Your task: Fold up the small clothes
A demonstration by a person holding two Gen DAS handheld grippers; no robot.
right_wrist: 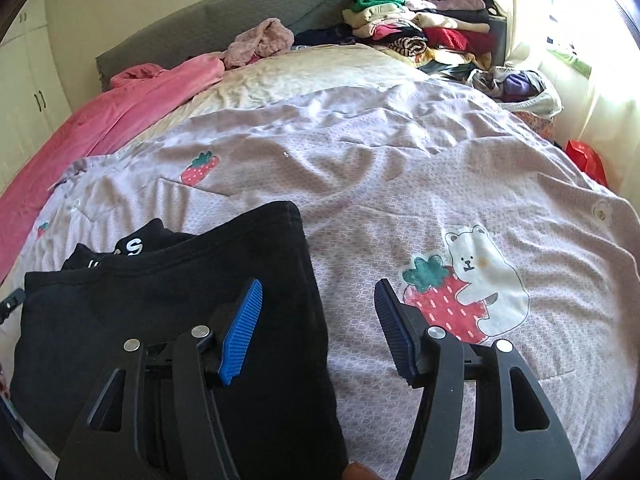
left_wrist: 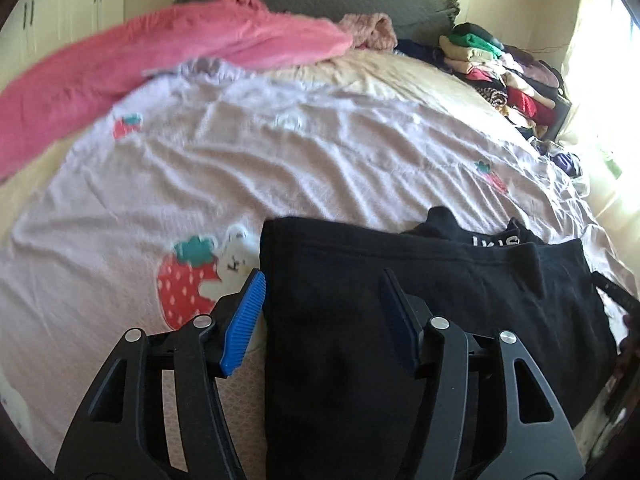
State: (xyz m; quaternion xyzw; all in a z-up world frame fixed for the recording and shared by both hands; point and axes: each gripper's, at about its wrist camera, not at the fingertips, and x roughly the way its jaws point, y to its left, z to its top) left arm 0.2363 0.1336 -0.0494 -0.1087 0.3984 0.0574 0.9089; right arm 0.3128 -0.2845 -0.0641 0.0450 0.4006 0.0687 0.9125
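Observation:
A black garment (left_wrist: 420, 300) with white lettering lies flat on the lilac strawberry-print bedspread (left_wrist: 240, 160), near the bed's front edge. My left gripper (left_wrist: 322, 280) is open over the garment's left edge, one blue pad off the cloth, the other above it. In the right wrist view the same black garment (right_wrist: 180, 300) lies at the left. My right gripper (right_wrist: 318, 288) is open over its right edge, left pad above the cloth, right pad above the bedspread (right_wrist: 400, 160). Neither gripper holds anything.
A pink blanket (left_wrist: 140, 64) lies along the bed's far left side. A stack of folded clothes (right_wrist: 420, 28) sits at the far right by the grey headboard (right_wrist: 240, 12). A pink fuzzy item (right_wrist: 260, 42) lies near the pillows. A bright window is at the right.

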